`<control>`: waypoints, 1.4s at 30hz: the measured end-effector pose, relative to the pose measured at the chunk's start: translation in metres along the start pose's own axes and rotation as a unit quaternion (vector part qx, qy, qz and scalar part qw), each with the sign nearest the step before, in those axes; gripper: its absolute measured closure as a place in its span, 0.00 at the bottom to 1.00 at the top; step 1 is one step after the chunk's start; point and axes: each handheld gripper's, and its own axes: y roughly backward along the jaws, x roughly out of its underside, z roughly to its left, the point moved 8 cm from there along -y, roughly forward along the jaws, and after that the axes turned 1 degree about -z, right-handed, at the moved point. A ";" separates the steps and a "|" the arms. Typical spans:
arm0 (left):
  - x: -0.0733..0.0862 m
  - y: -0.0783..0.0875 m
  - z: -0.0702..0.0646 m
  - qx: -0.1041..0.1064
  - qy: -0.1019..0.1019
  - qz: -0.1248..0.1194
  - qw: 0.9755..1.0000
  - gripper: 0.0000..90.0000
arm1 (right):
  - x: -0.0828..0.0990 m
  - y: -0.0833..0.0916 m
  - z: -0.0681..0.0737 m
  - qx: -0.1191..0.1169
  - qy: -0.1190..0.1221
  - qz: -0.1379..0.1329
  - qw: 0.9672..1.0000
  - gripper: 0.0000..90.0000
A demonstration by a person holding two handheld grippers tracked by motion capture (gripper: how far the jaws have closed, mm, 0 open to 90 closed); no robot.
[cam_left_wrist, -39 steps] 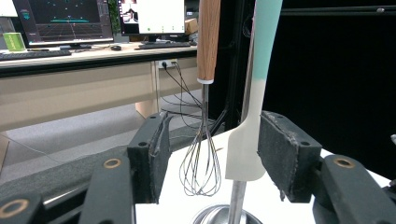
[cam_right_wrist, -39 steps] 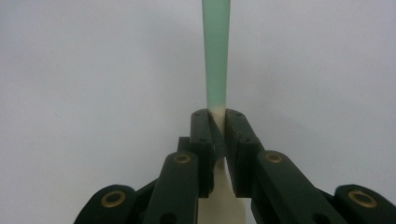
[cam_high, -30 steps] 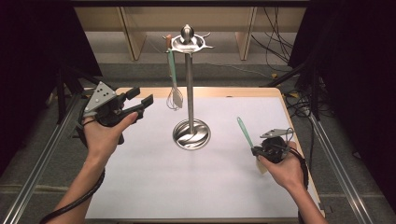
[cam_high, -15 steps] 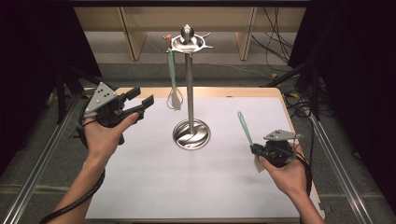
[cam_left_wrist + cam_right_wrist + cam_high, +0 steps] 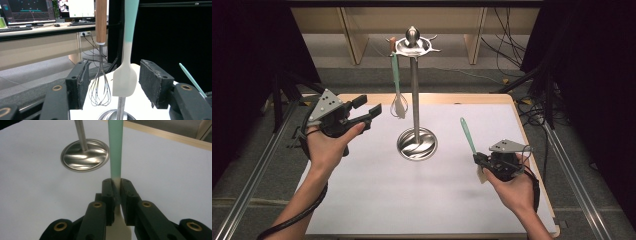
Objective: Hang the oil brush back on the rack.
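Note:
A steel utensil stand point(image 5: 414, 100) rises from its round base point(image 5: 417, 145) at mid table. From its top hooks hang a wooden-handled whisk point(image 5: 100, 85) and a spatula point(image 5: 125, 75) with a teal handle and white blade. My left gripper point(image 5: 367, 111) hovers open to the left of the stand, and both hanging utensils show between its jaws point(image 5: 115, 67) farther off. My right gripper point(image 5: 481, 162), low at the right, is shut on a second teal-handled spatula point(image 5: 468, 136). It is clamped near the neck point(image 5: 116, 183), with the handle pointing up and away and the white blade below the jaws.
White paper point(image 5: 362, 190) covers the wooden table, whose edge point(image 5: 532, 150) runs close to my right hand. Cables point(image 5: 512, 45) lie on the floor behind. Metal rails point(image 5: 257, 175) flank the table, and dark curtains stand at both sides.
My right hand has risen slightly with the spatula, whose handle tip now stands a little higher. The left hand and the stand have not moved.

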 end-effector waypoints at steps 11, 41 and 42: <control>0.003 -0.005 -0.007 0.001 -0.003 0.003 1.000 0.45 | -0.011 0.005 0.000 0.006 0.029 -0.038 0.999 0.92; -0.001 -0.043 -0.088 0.110 0.002 0.007 0.994 0.54 | -0.052 0.001 0.042 -0.016 0.044 -0.088 0.995 0.92; 0.000 -0.045 -0.091 0.113 0.001 0.010 0.994 0.54 | -0.054 0.001 0.041 -0.013 0.055 -0.091 0.994 0.92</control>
